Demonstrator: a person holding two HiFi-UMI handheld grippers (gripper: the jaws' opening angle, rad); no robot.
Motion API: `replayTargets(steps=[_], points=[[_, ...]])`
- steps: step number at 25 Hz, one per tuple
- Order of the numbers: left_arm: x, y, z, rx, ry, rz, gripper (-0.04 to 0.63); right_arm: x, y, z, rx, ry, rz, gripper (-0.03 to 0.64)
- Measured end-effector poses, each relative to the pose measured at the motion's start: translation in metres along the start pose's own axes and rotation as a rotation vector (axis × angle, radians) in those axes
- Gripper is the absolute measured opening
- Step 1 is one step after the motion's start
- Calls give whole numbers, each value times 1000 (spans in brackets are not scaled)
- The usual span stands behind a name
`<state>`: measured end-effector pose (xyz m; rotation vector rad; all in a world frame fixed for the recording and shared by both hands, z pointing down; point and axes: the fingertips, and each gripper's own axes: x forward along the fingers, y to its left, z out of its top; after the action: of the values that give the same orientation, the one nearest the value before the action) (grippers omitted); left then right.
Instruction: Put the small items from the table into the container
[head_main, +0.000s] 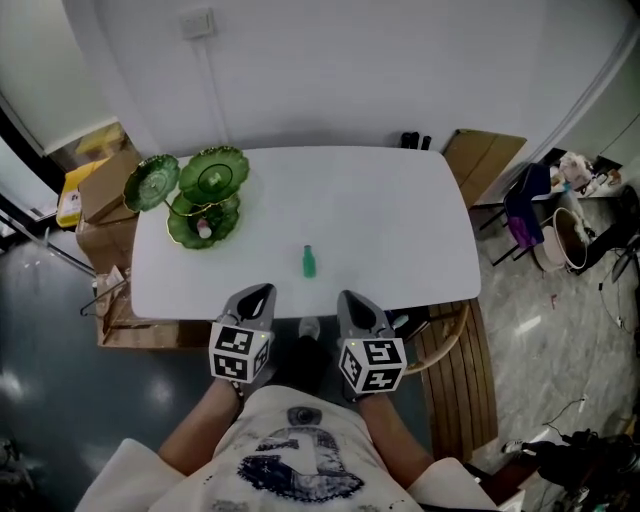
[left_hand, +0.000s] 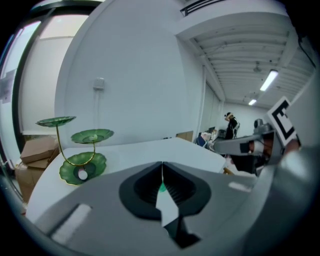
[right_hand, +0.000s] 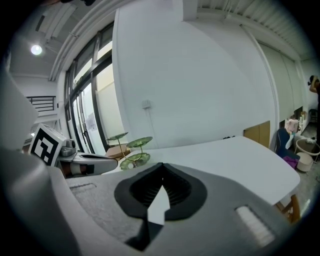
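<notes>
Both pairs of jaws are pressed together with nothing between them. The left gripper (head_main: 256, 298) and the right gripper (head_main: 356, 300) hang side by side just off the near edge of the white table (head_main: 390, 215), tips aimed across it. Closed and empty like this, they look set at the start of a reach rather than in a pick. Either one will have to part its jaws before it can take anything.

The one loose item on the table is a small green bottle (head_main: 309, 261). It stands upright a little in from the near edge, roughly between the lines of the two grippers, so either hand could get to it. In the left gripper view a bit of green shows through the slit below the closed tips. That is the bottle lying ahead, not something gripped.

The container is, I judge, the green leaf-shaped tiered stand (head_main: 200, 195) near the far left corner, three dishes on curved gold stems. Its lowest dish already has a small pale round item (head_main: 204, 230) in it. The stand sits on the left gripper's side, which makes that hand the natural one to carry the bottle over, though the bottle is well apart from it. Because the bottle is narrow and tall, a sideways nudge from a jaw could tip it.
</notes>
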<state>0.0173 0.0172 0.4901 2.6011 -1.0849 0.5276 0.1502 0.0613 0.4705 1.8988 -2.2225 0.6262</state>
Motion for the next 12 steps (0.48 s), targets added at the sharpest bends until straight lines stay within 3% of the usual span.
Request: replayTargets(steps=[12], points=[[70,-9,-23,-50,86,-59,21,30,-46,-23,22,96,-39,0]])
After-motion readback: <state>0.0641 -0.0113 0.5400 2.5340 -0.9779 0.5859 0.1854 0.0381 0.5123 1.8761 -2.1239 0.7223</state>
